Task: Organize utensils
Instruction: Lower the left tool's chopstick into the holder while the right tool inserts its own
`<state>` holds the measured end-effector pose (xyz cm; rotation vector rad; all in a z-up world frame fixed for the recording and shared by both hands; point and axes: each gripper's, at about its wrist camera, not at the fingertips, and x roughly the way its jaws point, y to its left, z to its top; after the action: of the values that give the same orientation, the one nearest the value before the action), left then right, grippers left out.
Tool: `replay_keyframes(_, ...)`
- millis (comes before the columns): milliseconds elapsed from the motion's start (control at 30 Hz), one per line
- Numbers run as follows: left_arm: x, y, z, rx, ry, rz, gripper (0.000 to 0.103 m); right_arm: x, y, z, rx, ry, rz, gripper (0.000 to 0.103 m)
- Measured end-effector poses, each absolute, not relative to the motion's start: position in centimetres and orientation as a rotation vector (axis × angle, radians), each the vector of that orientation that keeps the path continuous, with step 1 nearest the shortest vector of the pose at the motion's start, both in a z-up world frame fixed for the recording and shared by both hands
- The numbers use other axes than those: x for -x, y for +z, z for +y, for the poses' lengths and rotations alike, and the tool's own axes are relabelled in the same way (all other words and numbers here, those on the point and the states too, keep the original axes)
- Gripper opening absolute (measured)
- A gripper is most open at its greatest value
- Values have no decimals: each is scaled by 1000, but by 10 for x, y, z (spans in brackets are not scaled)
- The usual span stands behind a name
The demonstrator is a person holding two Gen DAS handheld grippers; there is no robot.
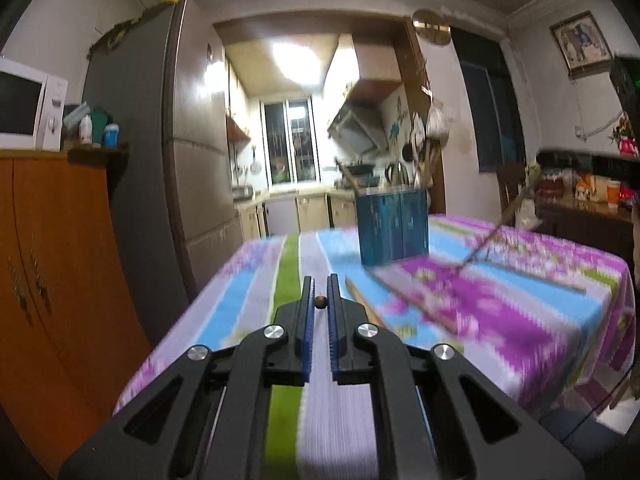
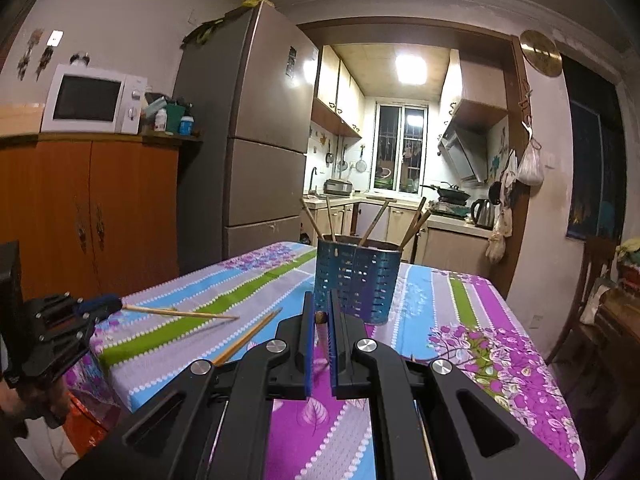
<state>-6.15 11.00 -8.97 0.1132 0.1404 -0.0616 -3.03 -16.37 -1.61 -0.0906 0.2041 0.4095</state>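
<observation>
A worktop (image 2: 452, 304) under a striped, flowered cloth stands before a kitchen doorway, with a grey fridge (image 2: 256, 128) and a microwave (image 2: 94, 98) on an orange cabinet (image 2: 88, 208) to the left. The blue perforated holder (image 2: 356, 280) holds several chopsticks. The left tongs (image 2: 116, 303) are clenched on one chopstick (image 2: 180, 312); the right tongs (image 2: 321, 312) grip another end-on (image 2: 320, 317). A loose chopstick (image 2: 246, 338) lies on the cloth.

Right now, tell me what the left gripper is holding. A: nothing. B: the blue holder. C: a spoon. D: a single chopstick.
D: in the right wrist view the left gripper is shut on one chopstick that sticks out over the table, short of the blue holder.
</observation>
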Motion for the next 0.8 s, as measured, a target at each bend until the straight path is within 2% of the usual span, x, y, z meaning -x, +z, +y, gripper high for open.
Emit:
replay_keyframes(167,31,-53,109,-90,-86,88,5,0,-4,-180,28,428,239,7)
replay_keyframes(567,-15,19,97,-114,-142,30,5,-38,25,-175,73,447,265,7)
replay_keyframes(800,-43,38,83,-104,-210,82,5,-55,49,-174,83,465,279,7)
